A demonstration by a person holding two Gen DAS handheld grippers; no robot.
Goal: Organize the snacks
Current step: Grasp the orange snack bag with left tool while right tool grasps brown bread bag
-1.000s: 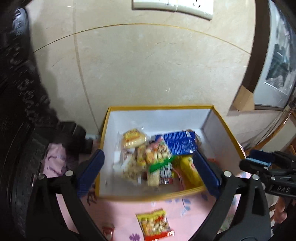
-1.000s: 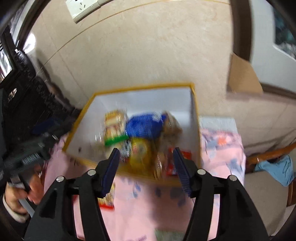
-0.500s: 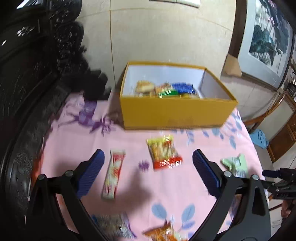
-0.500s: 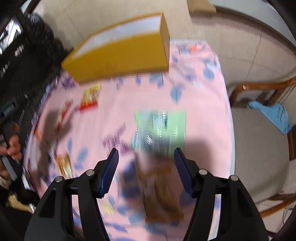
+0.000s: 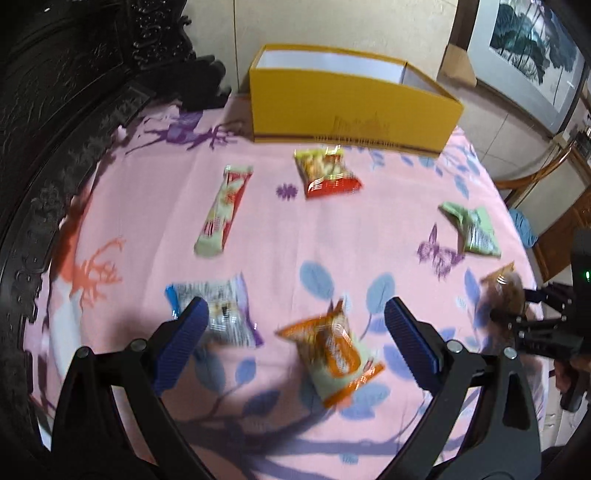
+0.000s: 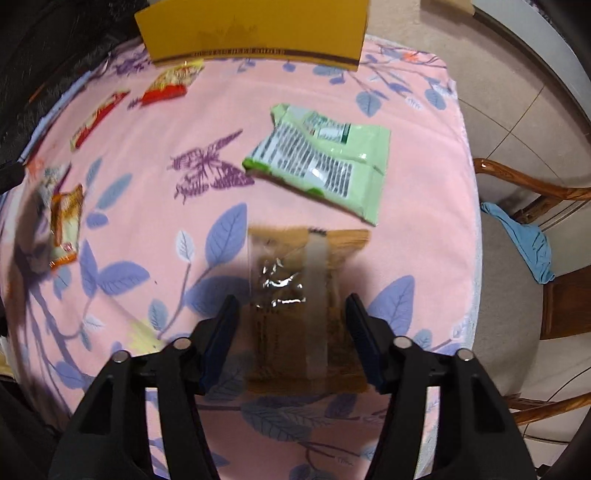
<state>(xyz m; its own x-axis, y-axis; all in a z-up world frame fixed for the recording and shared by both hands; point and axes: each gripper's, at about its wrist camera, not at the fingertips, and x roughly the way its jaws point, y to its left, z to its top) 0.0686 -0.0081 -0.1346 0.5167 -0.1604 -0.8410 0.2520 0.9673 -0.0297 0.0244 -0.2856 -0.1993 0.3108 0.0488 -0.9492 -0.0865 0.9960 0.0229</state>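
A yellow box (image 5: 351, 107) stands at the far edge of the pink cloth; it also shows in the right wrist view (image 6: 255, 29). My left gripper (image 5: 295, 332) is open above an orange-and-white packet (image 5: 332, 354), with a silver-purple packet (image 5: 221, 314) by its left finger. My right gripper (image 6: 291, 332) is open, its fingers either side of a brown packet (image 6: 299, 302). A green packet (image 6: 321, 162) lies beyond it. A red-and-yellow snack bag (image 5: 325, 171) and a long red-and-cream bar (image 5: 223, 210) lie nearer the box.
The pink floral cloth (image 5: 332, 240) covers the table. A dark carved furniture piece (image 5: 55, 110) stands on the left. A wooden chair with a blue cloth (image 6: 528, 243) stands past the table's right edge. The right gripper shows in the left wrist view (image 5: 546, 321).
Both grippers have pulled back from above the box and dropped low over the table. The left now hovers over the orange packet, the right straddles the brown packet.
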